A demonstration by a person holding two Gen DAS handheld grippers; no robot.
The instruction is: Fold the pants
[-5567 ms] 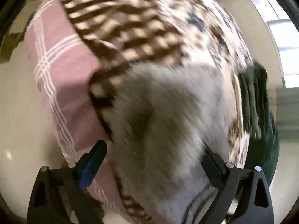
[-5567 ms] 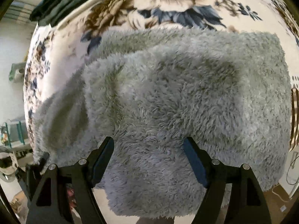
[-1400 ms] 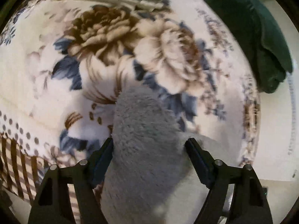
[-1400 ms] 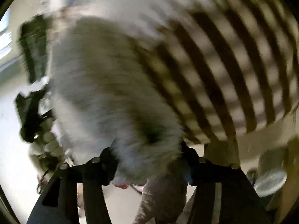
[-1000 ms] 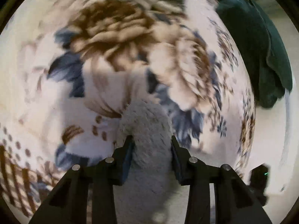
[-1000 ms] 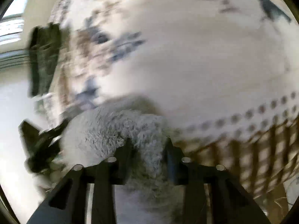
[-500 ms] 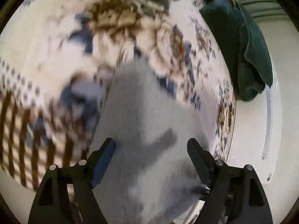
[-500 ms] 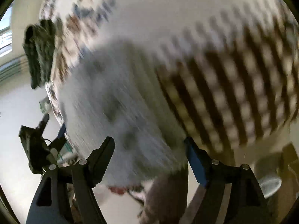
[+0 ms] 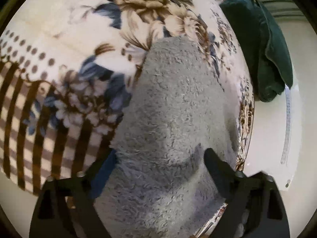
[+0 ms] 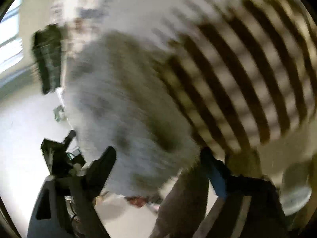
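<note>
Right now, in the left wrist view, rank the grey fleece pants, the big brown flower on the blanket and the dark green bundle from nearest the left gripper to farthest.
1. grey fleece pants: between the open fingers of the left gripper, dead ahead.
2. big brown flower: on the blanket beyond the pants' far end, upper centre.
3. dark green bundle: at the blanket's far right edge.

The last two are close to call.

- Your left wrist view looks down close over the pants (image 9: pixel 170 119) on the blanket (image 9: pixel 59 39).
- Your right wrist view, blurred, shares both pants (image 10: pixel 122 107) and blanket (image 10: pixel 247 69).
</note>
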